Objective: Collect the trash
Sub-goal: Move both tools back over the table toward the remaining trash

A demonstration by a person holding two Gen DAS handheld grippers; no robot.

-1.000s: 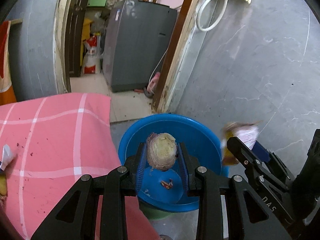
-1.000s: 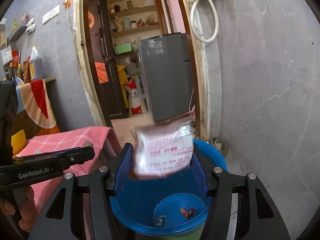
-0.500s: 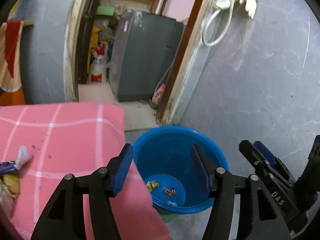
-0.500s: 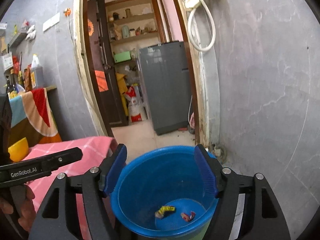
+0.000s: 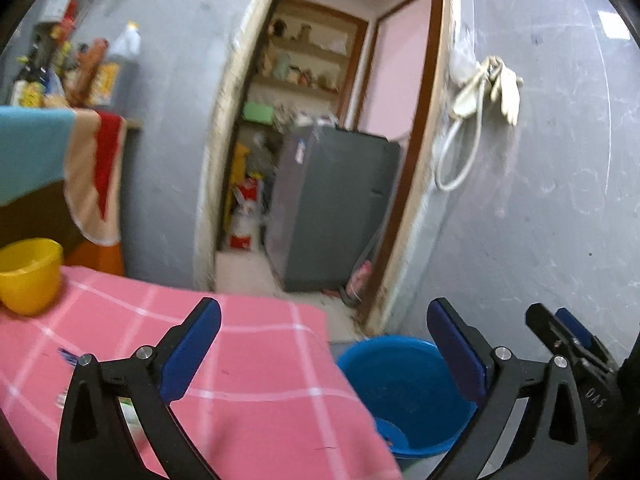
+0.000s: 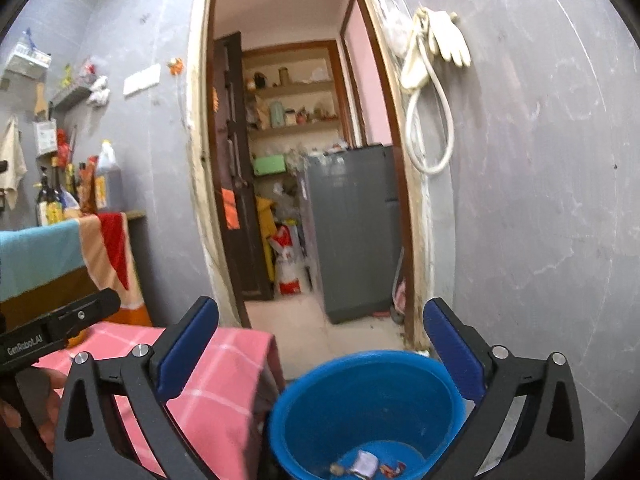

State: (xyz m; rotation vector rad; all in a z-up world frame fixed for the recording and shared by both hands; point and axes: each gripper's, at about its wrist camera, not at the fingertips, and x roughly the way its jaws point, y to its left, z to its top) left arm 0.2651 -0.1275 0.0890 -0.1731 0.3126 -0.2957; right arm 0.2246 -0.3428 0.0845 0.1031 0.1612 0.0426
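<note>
Jaws spread wide and empty on both the left gripper (image 5: 320,344) and right gripper (image 6: 320,344), above the pink cloth's edge (image 5: 320,344) beside the blue bucket (image 6: 304,412) holding trash scraps (image 6: 366,465), grey wall (image 6: 540,200) close behind

A yellow bowl (image 5: 30,276) sat on the pink checked tablecloth (image 5: 256,364), a grey appliance (image 6: 354,228) stood beyond the doorway, and pale rubber gloves (image 6: 442,42) hung on the wall.

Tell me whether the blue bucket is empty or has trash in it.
Not empty. The right wrist view looks down into the blue bucket and shows a few small pieces of trash lying on its bottom; most of it is unfilled.
</note>
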